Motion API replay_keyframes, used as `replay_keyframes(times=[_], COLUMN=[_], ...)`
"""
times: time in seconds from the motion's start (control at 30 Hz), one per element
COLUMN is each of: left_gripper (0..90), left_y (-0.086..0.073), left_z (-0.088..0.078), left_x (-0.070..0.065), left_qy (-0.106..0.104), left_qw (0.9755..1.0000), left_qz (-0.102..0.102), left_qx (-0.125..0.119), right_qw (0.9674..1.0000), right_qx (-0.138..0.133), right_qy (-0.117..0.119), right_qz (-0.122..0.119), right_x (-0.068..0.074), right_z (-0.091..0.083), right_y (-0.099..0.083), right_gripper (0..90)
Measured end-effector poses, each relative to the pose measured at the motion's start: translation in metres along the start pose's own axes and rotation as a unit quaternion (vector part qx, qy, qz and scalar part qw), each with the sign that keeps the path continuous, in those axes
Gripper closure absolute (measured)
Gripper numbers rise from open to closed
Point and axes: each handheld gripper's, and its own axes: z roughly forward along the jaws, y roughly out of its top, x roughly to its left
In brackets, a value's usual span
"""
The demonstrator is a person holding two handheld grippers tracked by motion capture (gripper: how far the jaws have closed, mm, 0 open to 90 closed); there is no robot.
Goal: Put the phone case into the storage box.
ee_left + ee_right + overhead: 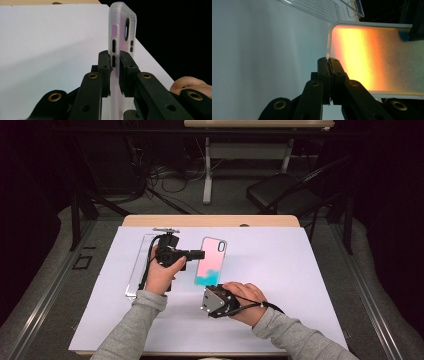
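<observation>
White paper sheet [280,285], matte and flat, covered the wooden table [210,220]. On its left part, beyond the left gripper, lay a clear hard plastic case [139,270], long and ribbed in the right gripper view. Right of that case, near the sheet's middle, was the phone case [211,261]: a frosted, rounded-corner rectangle, pink fading to teal, with an oval camera hole. Its long axis ran away from the person, camera end at the far side. The left gripper [114,62] had pinched its long side wall, pads pressed on the frosted edge by the button slots. The right gripper [329,61], jaws pressed together, nipped the near bottom edge.
</observation>
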Motion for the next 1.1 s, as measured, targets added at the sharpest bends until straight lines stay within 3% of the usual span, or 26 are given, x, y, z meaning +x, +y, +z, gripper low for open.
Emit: replay_keyframes(times=[0.2, 0.3, 1.1], left_gripper=[81.4, 81.5, 82.0], left_y=[-0.0003, -0.0004, -0.0002], left_z=[0.0000, -0.0001, -0.0007], left_x=[0.0009, 0.0014, 0.0033], left_qy=[-0.002, -0.003, -0.012], left_qw=[1.0000, 1.0000, 0.9998], left_qz=[-0.004, -0.007, -0.016], left_qx=[0.000, 0.000, 0.002], right_qw=[1.0000, 0.9999, 0.9999], right_qx=[-0.001, -0.004, -0.004], right_qy=[0.001, 0.000, 0.001], right_qz=[0.000, -0.012, -0.011], right_x=[0.0000, -0.0015, -0.0013], right_z=[0.0001, 0.0007, 0.0008], right_y=[0.0001, 0.0004, 0.0003], right_gripper=[88.9, 88.9, 88.7])
